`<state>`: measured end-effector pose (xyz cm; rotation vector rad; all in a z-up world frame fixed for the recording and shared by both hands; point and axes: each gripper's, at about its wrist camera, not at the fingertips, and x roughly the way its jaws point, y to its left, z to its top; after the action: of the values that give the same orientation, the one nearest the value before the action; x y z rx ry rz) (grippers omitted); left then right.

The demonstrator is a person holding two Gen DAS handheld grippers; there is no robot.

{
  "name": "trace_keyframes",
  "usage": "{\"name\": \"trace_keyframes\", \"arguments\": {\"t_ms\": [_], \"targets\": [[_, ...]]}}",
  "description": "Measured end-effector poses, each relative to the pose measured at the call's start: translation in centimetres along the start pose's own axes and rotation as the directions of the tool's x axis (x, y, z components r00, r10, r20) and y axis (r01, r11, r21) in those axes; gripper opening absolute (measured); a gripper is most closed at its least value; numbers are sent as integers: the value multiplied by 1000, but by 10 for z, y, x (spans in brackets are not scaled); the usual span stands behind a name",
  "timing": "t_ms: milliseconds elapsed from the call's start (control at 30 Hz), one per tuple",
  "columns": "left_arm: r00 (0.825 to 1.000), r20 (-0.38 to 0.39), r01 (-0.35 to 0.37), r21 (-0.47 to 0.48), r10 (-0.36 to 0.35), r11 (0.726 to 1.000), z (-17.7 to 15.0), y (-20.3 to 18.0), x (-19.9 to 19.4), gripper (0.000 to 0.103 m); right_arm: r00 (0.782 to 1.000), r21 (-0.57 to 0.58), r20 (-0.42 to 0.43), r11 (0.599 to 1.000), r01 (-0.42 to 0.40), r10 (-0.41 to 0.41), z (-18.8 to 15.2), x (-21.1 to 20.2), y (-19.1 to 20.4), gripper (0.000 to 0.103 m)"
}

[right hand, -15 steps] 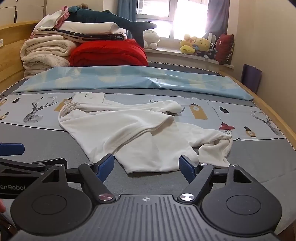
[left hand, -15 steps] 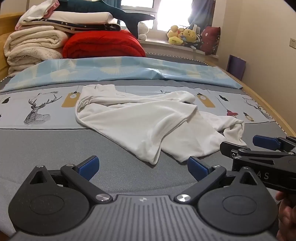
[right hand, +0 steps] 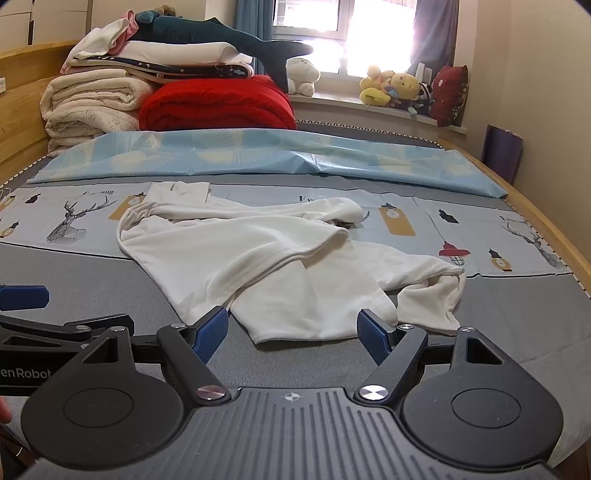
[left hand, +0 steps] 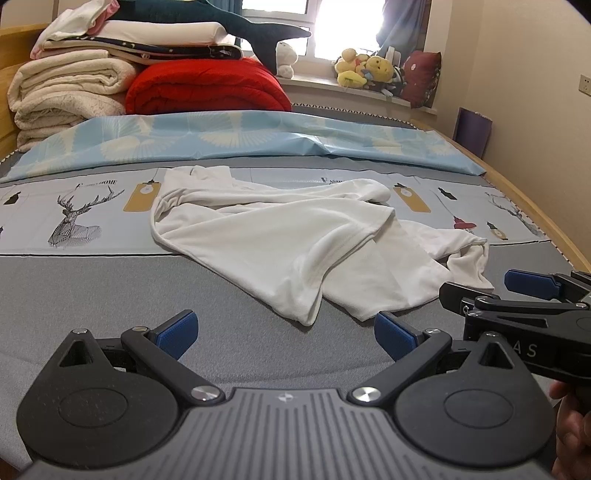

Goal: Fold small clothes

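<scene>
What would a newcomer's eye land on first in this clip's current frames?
The crumpled white garment lies unfolded mid-bed on the grey and deer-print sheet. Both open grippers, left and right, sit just short of its near hem. Behind, a red quilt glows beside stacked cream blankets at the headboard.

Sunlit window [left hand: 332,33] behind bed [left hand: 92,280], beige wall [left hand: 535,92] beside it.

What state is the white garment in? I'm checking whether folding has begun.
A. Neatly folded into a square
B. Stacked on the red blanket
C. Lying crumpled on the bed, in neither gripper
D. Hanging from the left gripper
C: the white garment lies rumpled on the bed, ahead of both open grippers.
</scene>
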<state>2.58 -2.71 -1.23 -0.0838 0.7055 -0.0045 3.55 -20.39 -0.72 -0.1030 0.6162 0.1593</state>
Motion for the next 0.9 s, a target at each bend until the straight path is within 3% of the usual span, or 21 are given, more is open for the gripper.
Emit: {"name": "trace_keyframes", "arguments": {"t_ms": [767,900], "targets": [[1000,-12,-3,-3,3,1000,-2,0,3,102,1000,-4,-5,1000,2,-2,7,0,-1,78],[1000,-18,-3,4,3,1000,-2,0,4,102,999,-7,33,1000,13,-13,5,-2,0,78]]}}
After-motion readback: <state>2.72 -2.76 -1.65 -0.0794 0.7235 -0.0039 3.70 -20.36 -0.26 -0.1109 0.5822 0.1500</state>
